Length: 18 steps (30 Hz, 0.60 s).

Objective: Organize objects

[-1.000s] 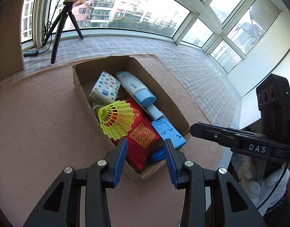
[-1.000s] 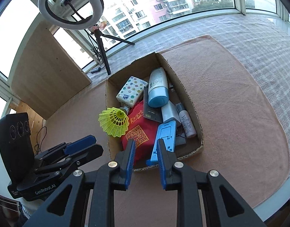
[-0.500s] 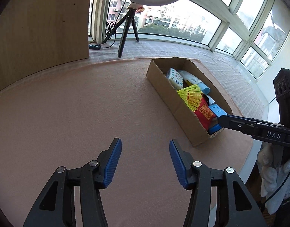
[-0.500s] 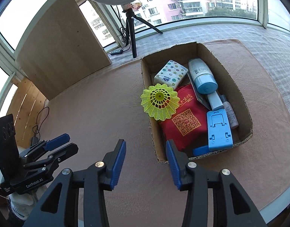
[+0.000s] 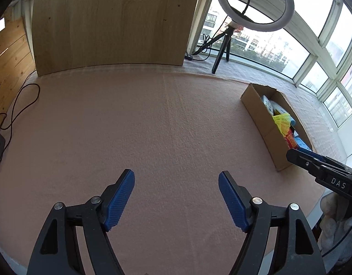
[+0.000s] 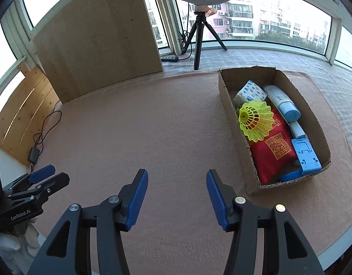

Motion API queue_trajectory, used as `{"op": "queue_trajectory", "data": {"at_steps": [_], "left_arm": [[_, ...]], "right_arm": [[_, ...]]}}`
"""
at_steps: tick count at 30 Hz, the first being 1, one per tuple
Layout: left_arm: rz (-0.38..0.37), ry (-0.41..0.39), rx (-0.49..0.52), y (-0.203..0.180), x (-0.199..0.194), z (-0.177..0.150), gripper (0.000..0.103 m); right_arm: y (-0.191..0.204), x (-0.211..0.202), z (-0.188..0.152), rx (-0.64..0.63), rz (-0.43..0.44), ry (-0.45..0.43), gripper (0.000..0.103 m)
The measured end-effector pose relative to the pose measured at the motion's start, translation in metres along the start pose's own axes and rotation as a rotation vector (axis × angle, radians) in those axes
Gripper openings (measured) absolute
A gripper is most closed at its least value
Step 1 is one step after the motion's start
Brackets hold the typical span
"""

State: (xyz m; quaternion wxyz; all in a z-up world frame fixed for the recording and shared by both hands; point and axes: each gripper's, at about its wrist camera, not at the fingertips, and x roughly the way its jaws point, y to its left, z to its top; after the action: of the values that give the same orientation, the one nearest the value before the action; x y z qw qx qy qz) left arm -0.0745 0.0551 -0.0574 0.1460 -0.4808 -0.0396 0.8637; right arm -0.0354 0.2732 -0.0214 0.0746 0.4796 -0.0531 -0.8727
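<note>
We see a ring light (image 5: pixel 255 4) on a black tripod (image 6: pixel 200 39) standing by the windows, with a power strip (image 6: pixel 169 59) near its feet. A tall wooden board (image 6: pixel 100 39) leans upright beside it, behind the pinkish felt mat (image 6: pixel 153 126). A black cable (image 5: pixel 17 107) loops across the mat's left edge.

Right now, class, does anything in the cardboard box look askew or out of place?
The yellow shuttlecock sits tipped on its side on top of the red pouch, leaning against the left wall of the cardboard box and poking above the rim. The other things lie flat inside. Both grippers, left and right, are open and empty.
</note>
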Motion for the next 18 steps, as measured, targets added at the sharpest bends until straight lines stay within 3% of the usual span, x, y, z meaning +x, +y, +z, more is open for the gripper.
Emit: {"op": "queue_trajectory", "data": {"at_steps": [8, 18], "left_arm": [[0.046, -0.005, -0.013, 0.018, -0.015, -0.015, 0.079], [0.088, -0.013, -0.043, 0.039, -0.027, -0.021, 0.081]], "right_arm": [[0.042, 0.002, -0.007, -0.05, 0.001, -0.001, 0.055], [0.062, 0.002, -0.011, -0.053, -0.011, -0.019, 0.055]]}}
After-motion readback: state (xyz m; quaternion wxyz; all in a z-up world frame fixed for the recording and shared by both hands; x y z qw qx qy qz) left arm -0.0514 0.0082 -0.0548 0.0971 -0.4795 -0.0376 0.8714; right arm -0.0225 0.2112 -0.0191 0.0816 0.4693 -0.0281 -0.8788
